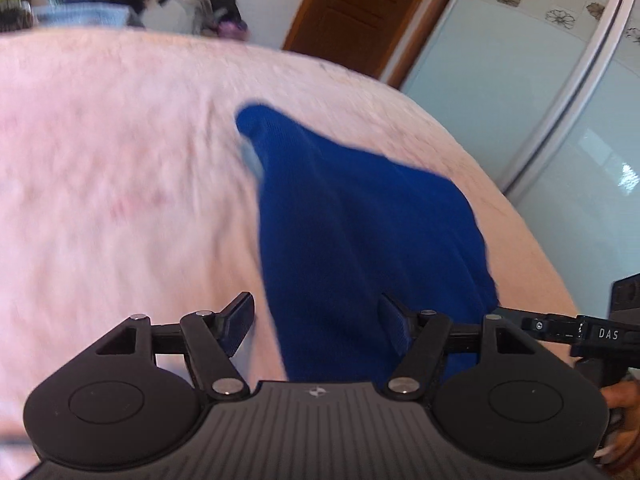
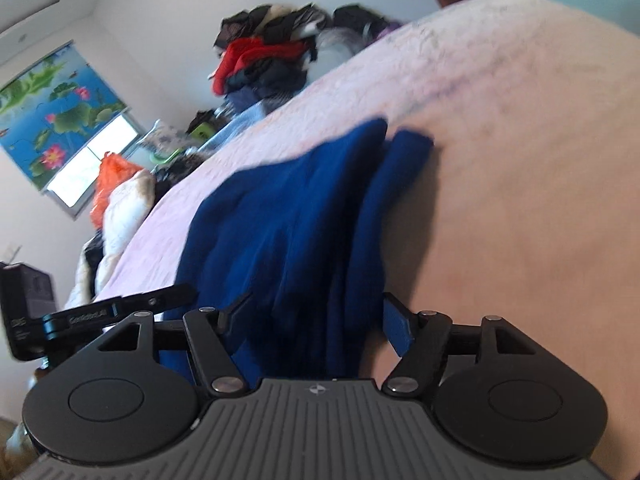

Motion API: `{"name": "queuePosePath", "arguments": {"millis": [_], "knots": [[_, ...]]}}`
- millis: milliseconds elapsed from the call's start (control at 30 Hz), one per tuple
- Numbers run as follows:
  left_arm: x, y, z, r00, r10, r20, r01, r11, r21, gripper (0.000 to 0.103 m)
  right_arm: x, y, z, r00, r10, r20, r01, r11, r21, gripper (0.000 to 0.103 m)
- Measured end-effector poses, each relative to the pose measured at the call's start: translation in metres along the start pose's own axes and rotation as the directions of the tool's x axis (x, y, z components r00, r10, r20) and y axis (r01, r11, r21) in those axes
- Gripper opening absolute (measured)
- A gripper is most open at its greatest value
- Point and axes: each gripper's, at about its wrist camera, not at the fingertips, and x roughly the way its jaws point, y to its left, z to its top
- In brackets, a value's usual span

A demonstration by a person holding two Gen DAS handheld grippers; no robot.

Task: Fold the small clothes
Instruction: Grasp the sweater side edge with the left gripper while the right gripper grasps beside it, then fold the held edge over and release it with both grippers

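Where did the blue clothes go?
The blue garment lies on the pink bedspread, right in front of both grippers, toward the right side in the left wrist view.

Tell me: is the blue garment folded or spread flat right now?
Folded, roughly. The blue garment lies on the pink bedspread as a long narrow bundle with layered lengthwise folds, loose rather than neat. Blur hides finer detail.

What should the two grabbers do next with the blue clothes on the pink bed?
Probably close both on the blue garment. The left gripper and right gripper have open jaws with cloth between them, lying loose on the pink bedspread.
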Motion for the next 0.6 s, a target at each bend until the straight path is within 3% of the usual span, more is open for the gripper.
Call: {"name": "queuePosePath", "arguments": {"millis": [33,100,133,167,200,267,400,533,600], "knots": [[-0.002,-0.002,-0.011,1.0,-0.006,-0.002,0.006,1.0,0.004,0.067,-0.003,0.004,-0.008,1.0,0.014,-0.01,-0.014,1.0,-0.004,0.065],[-0.008,-0.017,-0.028,0.999,0.035,0.034,-0.038,0.994,0.099,0.066,-0.008,0.011,-0.021,1.0,0.005,-0.014,-0.005,1.0,-0.008,0.047],[-0.009,-0.024,-0.032,0.998,0.047,0.037,-0.052,0.988,0.142,0.055,-0.009,0.012,-0.025,1.0,-0.008,-0.01,0.008,1.0,-0.006,0.041],[-0.01,-0.029,-0.034,0.998,0.048,0.038,-0.054,0.985,0.166,0.036,-0.009,0.013,-0.028,1.0,-0.017,-0.007,0.017,1.0,0.004,0.029],[-0.011,-0.032,-0.034,0.998,0.047,0.038,-0.053,0.983,0.174,0.033,-0.009,0.011,-0.029,1.0,-0.014,-0.002,0.014,1.0,0.027,0.022],[-0.015,-0.035,-0.026,0.997,0.058,0.048,-0.065,0.984,0.168,0.021,-0.01,0.013,-0.03,1.0,-0.003,0.015,0.003,0.999,0.05,0.021],[-0.027,-0.03,-0.015,0.995,0.067,0.07,-0.077,0.984,0.163,0.019,-0.018,0.027,-0.034,0.998,0.043,0.054,-0.046,0.998,0.045,0.02],[-0.023,-0.029,-0.023,0.993,0.109,0.037,-0.113,0.986,0.124,0.022,-0.011,0.032,-0.04,0.995,-0.103,0.016,0.104,0.994,-0.017,0.026],[-0.026,-0.035,-0.03,0.987,0.147,0.068,-0.155,0.979,0.132,0.025,-0.016,0.042,-0.044,0.989,-0.146,0.035,0.148,0.988,-0.054,0.037]]}}
